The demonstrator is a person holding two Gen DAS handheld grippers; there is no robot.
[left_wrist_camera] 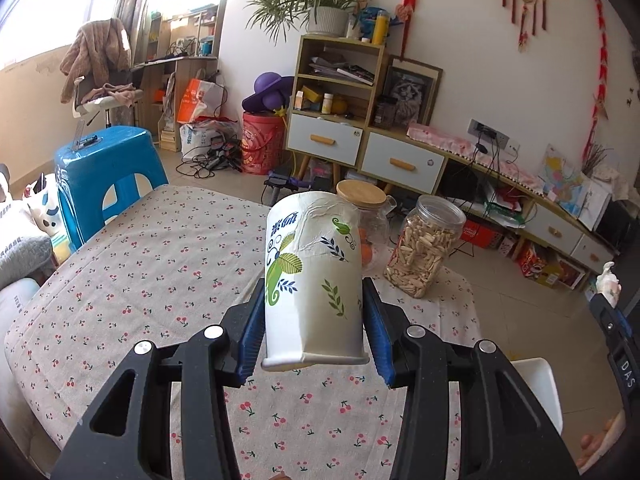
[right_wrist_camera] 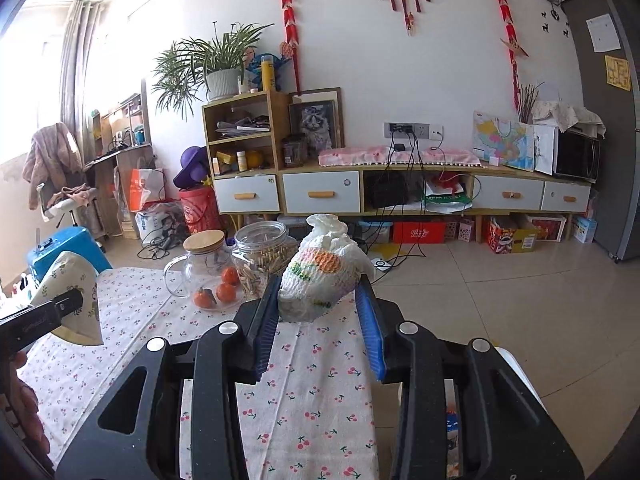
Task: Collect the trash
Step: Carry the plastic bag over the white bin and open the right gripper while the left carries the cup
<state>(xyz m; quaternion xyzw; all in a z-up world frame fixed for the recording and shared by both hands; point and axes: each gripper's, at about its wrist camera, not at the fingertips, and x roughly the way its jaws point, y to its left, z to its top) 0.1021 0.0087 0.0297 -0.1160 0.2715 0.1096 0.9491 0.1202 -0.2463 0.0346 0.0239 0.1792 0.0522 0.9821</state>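
Left gripper [left_wrist_camera: 314, 334]: nearest the lens, its blue-padded jaws are clenched on the paper cup [left_wrist_camera: 312, 280], gripping low on the wall near the rim; the cup is inverted, base pointing away.
Cup risk: the wall is already creased, so I judge more squeeze could fold it and let it slide out; a loose hold on the smooth paper could let it tip sideways.
Right gripper [right_wrist_camera: 318, 304]: jaws clamped on the crumpled tissue wad [right_wrist_camera: 324, 276], caught only at the tips, with most of the wad sticking out beyond them.
Wad risk: soft paper held by so little could tear free or drop onto the tablecloth [right_wrist_camera: 312, 392] if swung quickly.
White bin edge [left_wrist_camera: 538, 384]: a pale object just past the table's right side, seemingly a container; too little shows to be sure it is the trash bin. If it is, a release made too soon would land on the cloth or floor.
Glass jug [right_wrist_camera: 200, 268]: just beyond the grippers, wooden lid on, oranges inside.
Seed jar [left_wrist_camera: 424, 246]: beside the jug, lidless; a wide sweep of either arm could knock it and spill.
Far: cabinet [right_wrist_camera: 248, 148] against the wall, well apart.
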